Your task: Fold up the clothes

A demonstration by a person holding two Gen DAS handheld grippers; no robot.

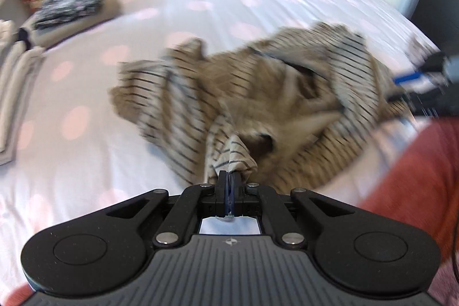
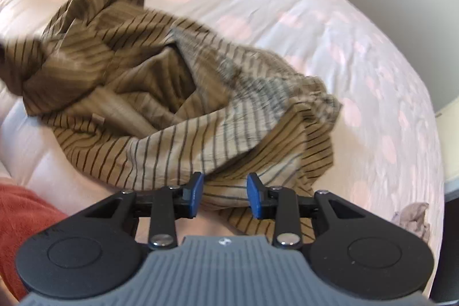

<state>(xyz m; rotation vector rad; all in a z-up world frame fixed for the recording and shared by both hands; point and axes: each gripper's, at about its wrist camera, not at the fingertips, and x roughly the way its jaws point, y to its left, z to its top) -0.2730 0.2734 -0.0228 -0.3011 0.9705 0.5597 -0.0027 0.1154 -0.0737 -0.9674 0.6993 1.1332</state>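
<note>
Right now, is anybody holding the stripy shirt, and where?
The left hand-held gripper pinches a bunched fold at the near edge of the striped garment. The right hand-held gripper is open, gripping nothing.

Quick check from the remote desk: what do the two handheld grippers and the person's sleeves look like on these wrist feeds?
Both the left gripper and the right gripper share one build: black linkage arms with silver rivets, round black side housings, and a ribbed grey body bearing a small white emblem. The right's pads are blue. A rust-red knit sleeve shows at the frame edges.
</note>
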